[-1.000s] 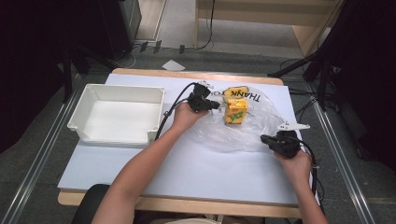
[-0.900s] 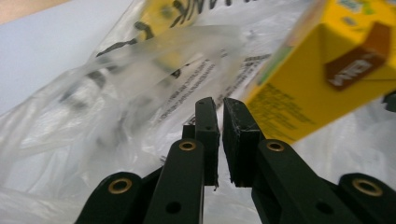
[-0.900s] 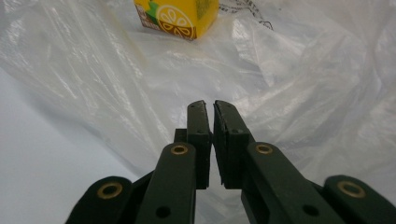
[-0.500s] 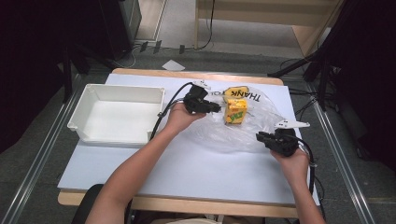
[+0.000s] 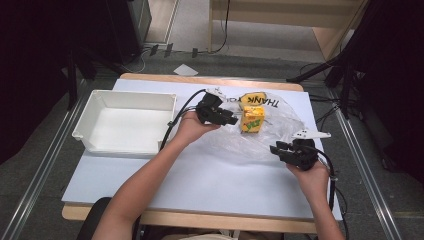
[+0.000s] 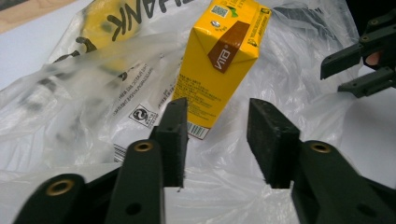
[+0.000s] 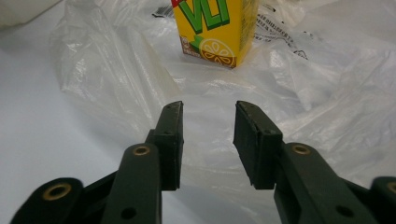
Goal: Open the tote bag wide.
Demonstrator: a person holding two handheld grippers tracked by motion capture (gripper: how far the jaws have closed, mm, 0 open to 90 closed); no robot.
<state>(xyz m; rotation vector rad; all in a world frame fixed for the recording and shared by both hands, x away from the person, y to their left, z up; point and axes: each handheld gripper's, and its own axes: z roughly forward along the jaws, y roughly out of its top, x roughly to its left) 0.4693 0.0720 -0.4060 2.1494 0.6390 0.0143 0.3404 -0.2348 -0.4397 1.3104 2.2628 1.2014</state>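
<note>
Figure: a yellow drink carton (image 5: 253,119) stood upright on a crumpled clear plastic bag (image 5: 280,131) spread over the right half of the white table (image 5: 200,180), well apart from the white bin (image 5: 125,122) at the left. The left gripper (image 5: 231,120) lay just beside the carton's left face; the right gripper (image 5: 276,148) rested at the bag's near right edge. The jaws of both had just been opening and stood apart, nothing pressed between the pads (image 6: 173,140), only loose film below them. Compared with the frame a second before, both had let go of the bag and both hands sat slightly higher. The carton was judged light, stiff but crushable, best taken across two opposite flat faces at mid-height; the bag was judged limp and slippery, likely to slide unless pinched at a gathered fold
</note>
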